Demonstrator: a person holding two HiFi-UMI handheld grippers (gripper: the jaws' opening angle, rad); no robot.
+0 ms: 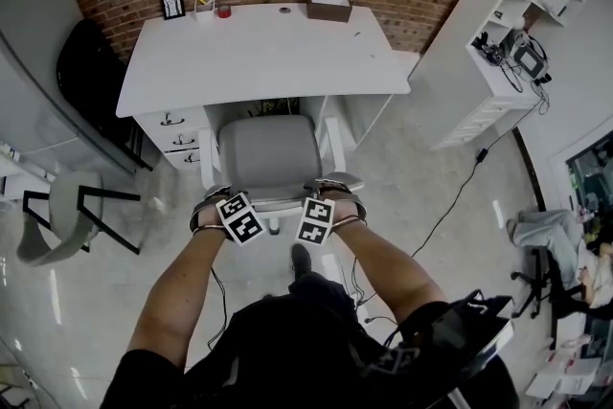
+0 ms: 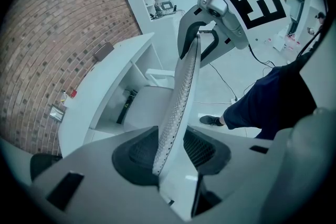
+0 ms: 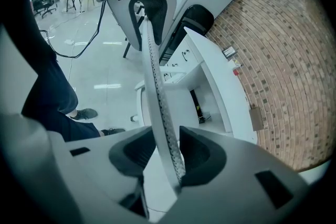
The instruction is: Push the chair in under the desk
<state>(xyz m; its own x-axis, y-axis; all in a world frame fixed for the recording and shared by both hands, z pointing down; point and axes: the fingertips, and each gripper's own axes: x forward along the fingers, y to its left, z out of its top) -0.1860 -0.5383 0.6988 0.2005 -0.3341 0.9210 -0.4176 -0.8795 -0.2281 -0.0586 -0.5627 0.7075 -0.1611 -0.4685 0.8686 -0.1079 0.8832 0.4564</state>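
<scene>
The chair (image 1: 268,158) has a grey seat and a white frame, and its seat reaches partly under the white desk (image 1: 259,53). I stand behind it with both grippers on the top of its perforated backrest (image 2: 181,97). My left gripper (image 1: 215,201) is shut on the backrest's left part; in the left gripper view the thin edge runs between its dark pads (image 2: 139,152). My right gripper (image 1: 335,194) is shut on the right part, and in the right gripper view the backrest (image 3: 155,86) passes between its pads (image 3: 202,157). Each gripper view shows the other gripper clamped further along the edge.
White drawers (image 1: 177,134) fill the desk's left side. On the desk's far edge stand a brown box (image 1: 329,7), a picture frame (image 1: 172,3) and a cup (image 1: 204,5). A grey stool (image 1: 67,225) stands left, a white shelf unit (image 1: 517,14) right, a cable (image 1: 460,196) crosses the floor.
</scene>
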